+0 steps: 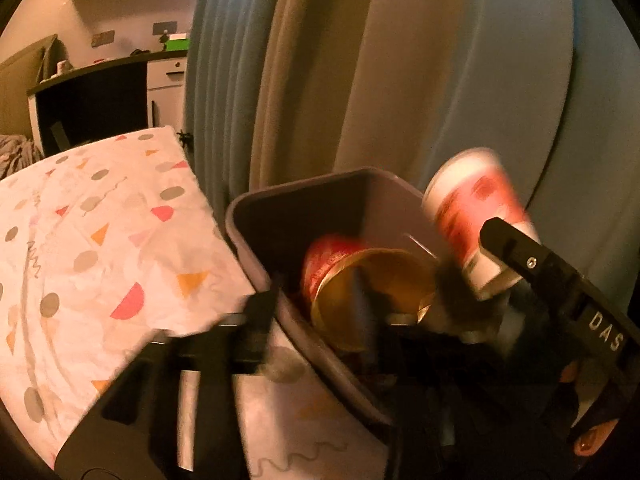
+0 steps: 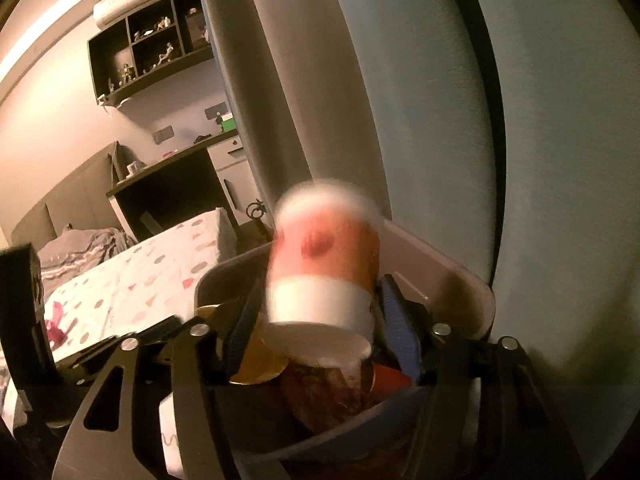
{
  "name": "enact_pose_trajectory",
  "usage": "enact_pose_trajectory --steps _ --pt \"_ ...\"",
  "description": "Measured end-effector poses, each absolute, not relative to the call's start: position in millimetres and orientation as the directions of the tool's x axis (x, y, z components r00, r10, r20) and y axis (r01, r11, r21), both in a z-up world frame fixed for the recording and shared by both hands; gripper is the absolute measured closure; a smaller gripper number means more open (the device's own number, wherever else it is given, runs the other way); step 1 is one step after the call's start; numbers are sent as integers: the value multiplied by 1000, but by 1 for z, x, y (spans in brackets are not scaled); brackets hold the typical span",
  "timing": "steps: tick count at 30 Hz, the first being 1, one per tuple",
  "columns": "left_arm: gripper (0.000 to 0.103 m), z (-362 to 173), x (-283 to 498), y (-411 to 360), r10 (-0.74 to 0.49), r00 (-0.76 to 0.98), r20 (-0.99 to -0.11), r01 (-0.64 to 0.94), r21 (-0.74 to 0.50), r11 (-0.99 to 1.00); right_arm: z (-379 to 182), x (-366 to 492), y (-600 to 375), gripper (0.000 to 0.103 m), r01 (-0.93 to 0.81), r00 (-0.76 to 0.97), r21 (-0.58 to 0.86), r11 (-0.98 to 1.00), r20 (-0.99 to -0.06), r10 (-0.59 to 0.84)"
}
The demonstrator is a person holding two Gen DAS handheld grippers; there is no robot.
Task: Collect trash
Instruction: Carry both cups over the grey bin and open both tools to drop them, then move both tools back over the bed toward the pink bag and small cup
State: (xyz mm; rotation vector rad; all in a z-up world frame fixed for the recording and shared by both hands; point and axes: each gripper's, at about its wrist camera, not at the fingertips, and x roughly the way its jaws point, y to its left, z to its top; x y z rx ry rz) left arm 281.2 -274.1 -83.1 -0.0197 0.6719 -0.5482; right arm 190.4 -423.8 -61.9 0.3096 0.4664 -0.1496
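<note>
A: The red-and-white paper cup (image 2: 324,264) sits upside down between the fingers of the right hand-held gripper (image 2: 320,320), directly above the grey rectangular plastic bin (image 2: 472,292). The cup is blurred. The blue-padded fingers (image 2: 394,320) stand just beside its white band, and it is hard to tell whether they press on it.

B: So a firm pinch cannot be claimed?

A: No. The jaws look spread slightly wider than the cup, which suggests a release over the bin rather than a hold.

B: And the left hand-held gripper (image 1: 316,300)?

A: Its jaws are spread with nothing between them. It hangs over the near rim of the bin, where a gold-lined red cup (image 1: 360,284) lies on its side among other trash.

B: Where does the bin stand?

A: Beside the bed with the white sheet printed in coloured shapes (image 1: 100,240), against a pale blue curtain (image 1: 440,60).

B: What could go wrong from here?

A: The bin looks fairly full. A light cup landing on the piled cups could bounce or roll over the rim, onto the sheet or behind the bin at the curtain. Also, the two grippers are close together over the same opening, so a finger could clip the falling cup and knock it sideways, or nudge the bin itself and tip its contents.

B: Anything left on the bed?

A: A small pink scrap (image 2: 56,320) lies on the sheet, possibly more trash.
</note>
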Motion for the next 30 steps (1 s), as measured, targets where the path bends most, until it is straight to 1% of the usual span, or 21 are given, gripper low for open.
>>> enact_pose_trajectory --steps 2,4,6,8,9,16,23,30 --pt "33 -81 279 -266 -483 665 -569 462 -195 865 -60 188 -425 39 220 886 260 940 -456 -81" --pt "28 -78 278 -258 -470 679 -564 443 -196 875 -55 183 -424 37 221 894 258 941 -440 -90" --pt "20 -73 276 -248 -453 696 -556 418 -199 886 -50 178 -423 37 219 900 252 943 -426 -95" --pt "16 -68 272 -238 -425 724 -543 387 -191 902 -44 172 -419 30 212 910 240 947 -401 -103" --pt "14 -65 270 -232 -410 738 -536 372 -184 910 -42 169 -417 29 211 913 235 949 -393 -106" --pt "12 -49 249 -186 -281 807 -520 256 -121 959 -27 153 -387 18 170 937 194 966 -334 -98" --pt "12 -43 227 -118 -138 846 -515 114 -79 990 -20 150 -344 16 97 950 165 982 -308 -43" --pt "12 -45 212 -45 -4 852 -523 -41 -76 996 -19 156 -296 16 18 950 150 989 -312 30"
